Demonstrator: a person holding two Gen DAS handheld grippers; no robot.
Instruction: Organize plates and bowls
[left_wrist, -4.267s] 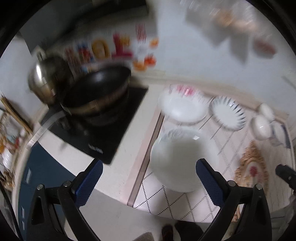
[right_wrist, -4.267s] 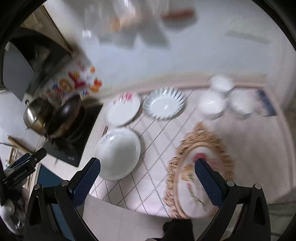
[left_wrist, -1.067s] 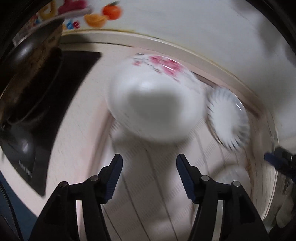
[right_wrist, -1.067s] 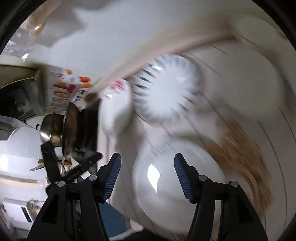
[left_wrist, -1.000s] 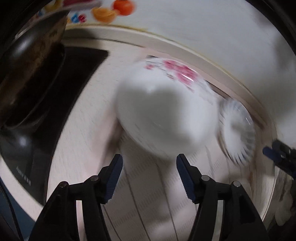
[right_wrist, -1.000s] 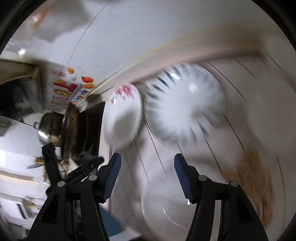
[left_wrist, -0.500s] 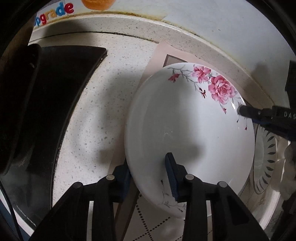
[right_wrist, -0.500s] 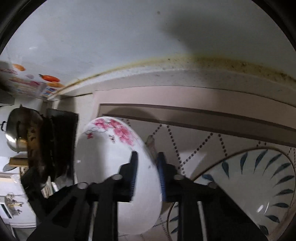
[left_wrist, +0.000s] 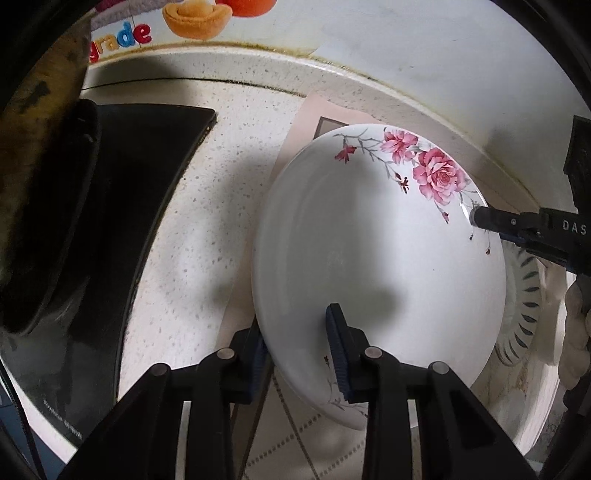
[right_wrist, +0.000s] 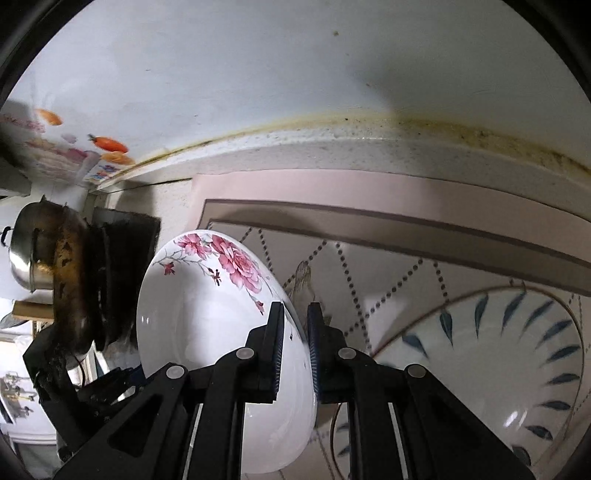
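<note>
Both claws were clamped on the rose plate (left_wrist: 369, 258): left claw (left_wrist: 299, 354) pinched its near rim, one pad under the edge and one pad on the inner face; right claw (right_wrist: 295, 347) was closed almost fully across the opposite rim, its tip visible in the left view at the flower side. Plate was tilted, one edge raised off the patterned mat (right_wrist: 388, 240), low over the speckled worktop (left_wrist: 207, 229). Just beside it on the right lay the blue-leaf plate (right_wrist: 498, 350), flat on the mat, partly hidden behind the rose plate in the left view. On the left sat the black cooktop (left_wrist: 122, 192) with a dark scorched wok (right_wrist: 70, 280) and a steel pot (right_wrist: 26, 251) behind it, close to the plate's left edge. Wall with fruit sticker (left_wrist: 199, 14) ran right behind the mat.
</note>
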